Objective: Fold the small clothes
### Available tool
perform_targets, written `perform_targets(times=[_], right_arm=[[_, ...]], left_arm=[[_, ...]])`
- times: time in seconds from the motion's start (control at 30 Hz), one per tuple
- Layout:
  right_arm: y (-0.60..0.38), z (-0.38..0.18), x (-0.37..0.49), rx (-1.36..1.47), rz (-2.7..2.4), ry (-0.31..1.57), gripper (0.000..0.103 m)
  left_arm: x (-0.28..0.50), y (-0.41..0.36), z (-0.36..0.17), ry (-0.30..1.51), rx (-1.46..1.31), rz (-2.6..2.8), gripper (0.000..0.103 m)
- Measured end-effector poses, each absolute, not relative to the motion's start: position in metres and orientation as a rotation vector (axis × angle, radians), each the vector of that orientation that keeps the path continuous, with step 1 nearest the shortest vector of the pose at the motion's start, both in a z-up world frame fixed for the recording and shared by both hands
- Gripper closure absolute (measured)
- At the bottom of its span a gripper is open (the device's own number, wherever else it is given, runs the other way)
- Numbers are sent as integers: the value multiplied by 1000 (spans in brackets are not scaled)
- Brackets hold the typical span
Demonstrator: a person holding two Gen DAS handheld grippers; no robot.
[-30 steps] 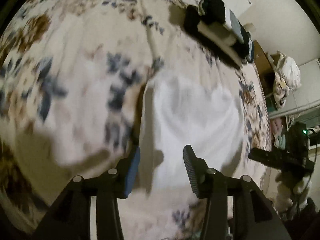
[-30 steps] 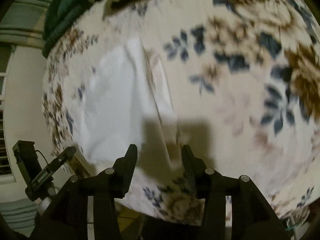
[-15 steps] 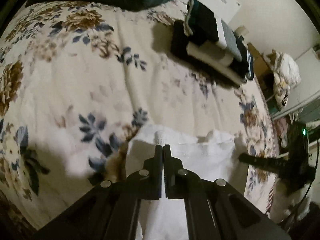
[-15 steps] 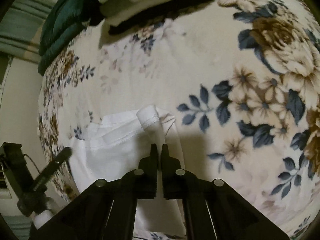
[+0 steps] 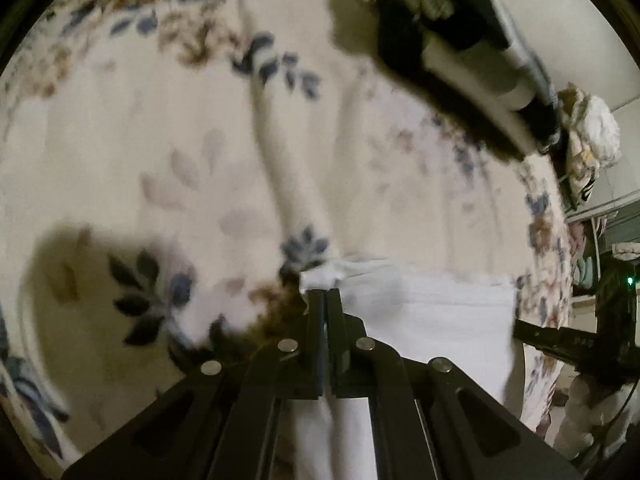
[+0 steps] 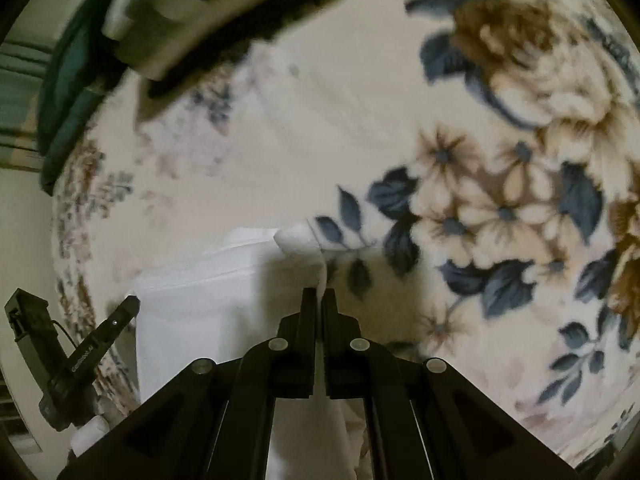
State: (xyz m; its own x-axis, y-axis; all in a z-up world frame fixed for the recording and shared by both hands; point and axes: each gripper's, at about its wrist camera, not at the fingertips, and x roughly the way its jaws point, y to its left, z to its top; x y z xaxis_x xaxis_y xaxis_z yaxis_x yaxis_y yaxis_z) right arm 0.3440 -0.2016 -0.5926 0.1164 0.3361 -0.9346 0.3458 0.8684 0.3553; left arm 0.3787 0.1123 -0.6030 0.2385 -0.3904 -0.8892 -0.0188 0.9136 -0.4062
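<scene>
A white garment (image 5: 432, 320) lies on a floral blanket (image 5: 160, 140). My left gripper (image 5: 325, 294) is shut on the garment's near left corner, and the cloth bunches just past its tips. My right gripper (image 6: 318, 294) is shut on the other near corner of the white garment (image 6: 208, 300); a rolled hem sticks out beyond its tips. Both corners are lifted and the garment hangs back toward me under the grippers. In each view the other gripper shows at the side as a dark bar.
A stack of folded clothes (image 5: 472, 64), dark and white, sits at the far side of the blanket; it also shows in the right wrist view (image 6: 176, 28). A dark green blanket (image 6: 68, 92) lies at the bed's far left. A heap of laundry (image 5: 588, 140) lies beyond the bed's right edge.
Both grippers, open above the flat garment a second ago, have closed on its near corners. They have since carried the corners forward over the garment toward the stack.
</scene>
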Motion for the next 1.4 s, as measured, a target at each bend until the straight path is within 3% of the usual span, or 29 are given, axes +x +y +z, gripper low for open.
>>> perform_targets(times=[0.1, 0.13, 0.17, 0.23, 0.3, 0.37, 0.6, 0.77, 1.03, 1.27, 1.37, 1.4], right_arm=[[-202, -603, 349, 592, 13, 1524, 93], [-204, -600, 347, 599, 21, 1521, 85], [-206, -596, 344, 609, 31, 1516, 71], [-215, -582, 329, 660, 61, 1488, 55], [-223, -570, 304, 693, 74, 1476, 55], [-227, -564, 282, 712, 90, 1478, 54], [-204, -566, 216, 587, 162, 1549, 53], [-176, -584, 209, 441, 198, 1595, 53], [-169, -600, 217, 373, 92, 1606, 53], [-196, -586, 208, 566, 100, 1576, 52], [-212, -587, 210, 752, 145, 1525, 38], [-215, -589, 211, 785, 155, 1519, 37]], left_arm=[[374, 127, -597, 1342, -452, -283, 101], [368, 136, -589, 1344, -483, -281, 101], [363, 142, -582, 1341, -495, -271, 96], [342, 157, -564, 1307, -526, -260, 81], [313, 169, -547, 1275, -541, -234, 57], [287, 173, -540, 1263, -562, -227, 48], [222, 129, -563, 1367, -410, -275, 48], [224, 98, -586, 1390, -192, -236, 46], [234, 150, -575, 1394, -145, -52, 48], [237, 177, -567, 1384, -464, -172, 48], [260, 167, -575, 1345, -617, -263, 47], [268, 163, -579, 1330, -652, -290, 46]])
